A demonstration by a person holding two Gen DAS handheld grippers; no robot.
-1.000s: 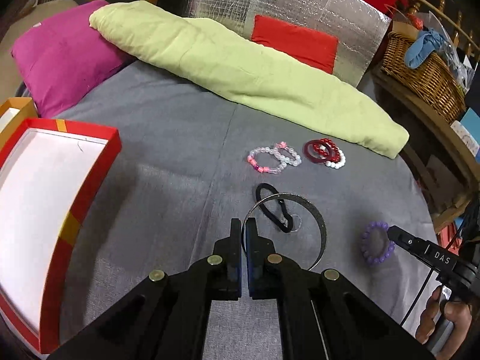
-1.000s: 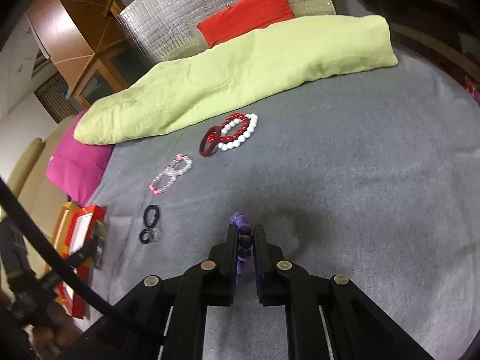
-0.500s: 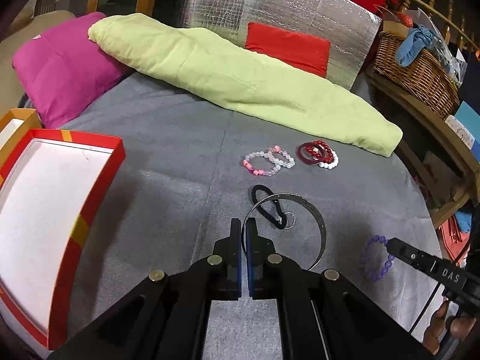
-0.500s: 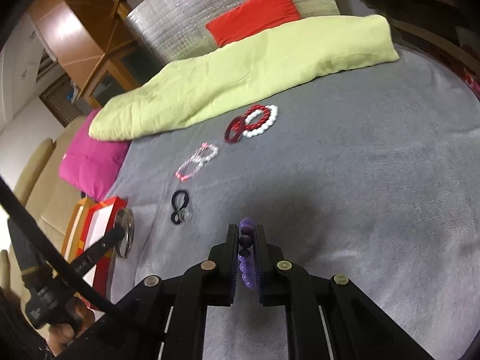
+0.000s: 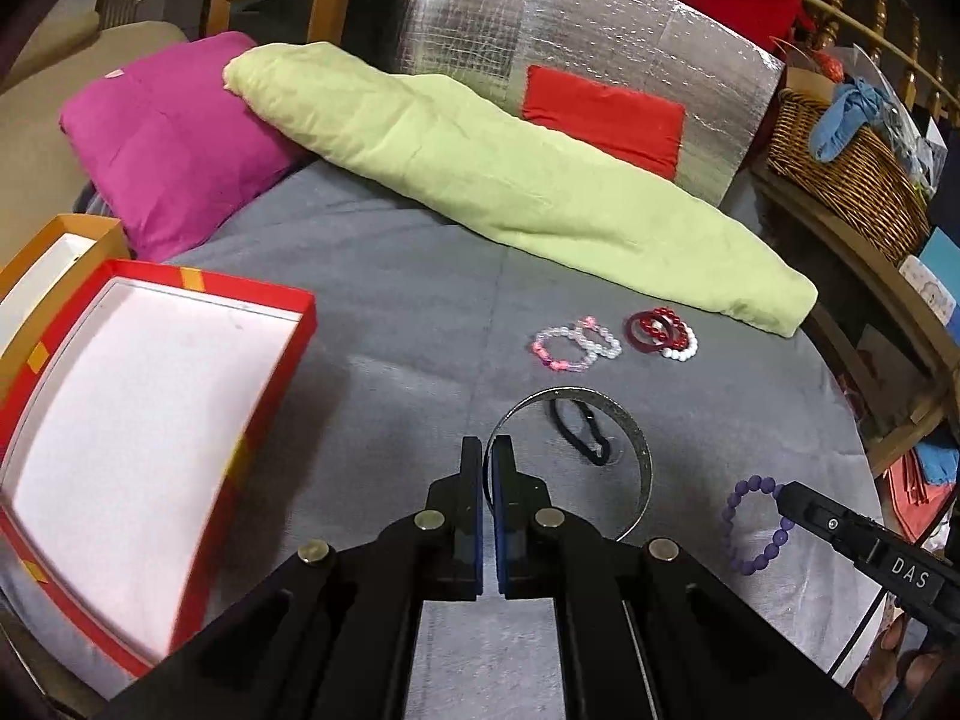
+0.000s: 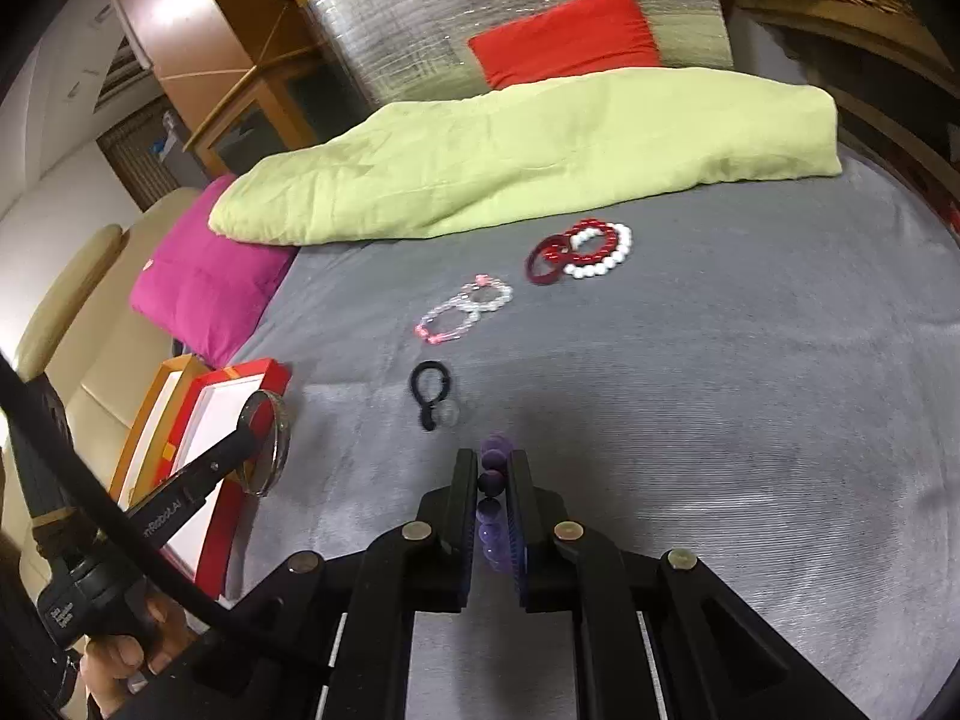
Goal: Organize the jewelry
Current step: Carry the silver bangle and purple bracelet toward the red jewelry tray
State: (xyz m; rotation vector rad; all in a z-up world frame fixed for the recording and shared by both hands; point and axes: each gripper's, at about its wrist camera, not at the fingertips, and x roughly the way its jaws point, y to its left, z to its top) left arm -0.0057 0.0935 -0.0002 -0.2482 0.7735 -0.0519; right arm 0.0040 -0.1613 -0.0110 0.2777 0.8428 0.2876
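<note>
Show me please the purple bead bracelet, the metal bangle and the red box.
purple bead bracelet (image 5: 757,527), left wrist view, bead loop
metal bangle (image 5: 643,456), left wrist view, right band
red box (image 5: 273,372), left wrist view, right wall

Warm, fairly dim indoor light falls from above. The silver foil panel (image 5: 600,48) glints, and soft shadows lie on the grey bedspread (image 6: 750,390) near the fingers. Fisheye bending curves every edge into black corners. The red box (image 5: 144,420) is slightly motion-smeared.
</note>
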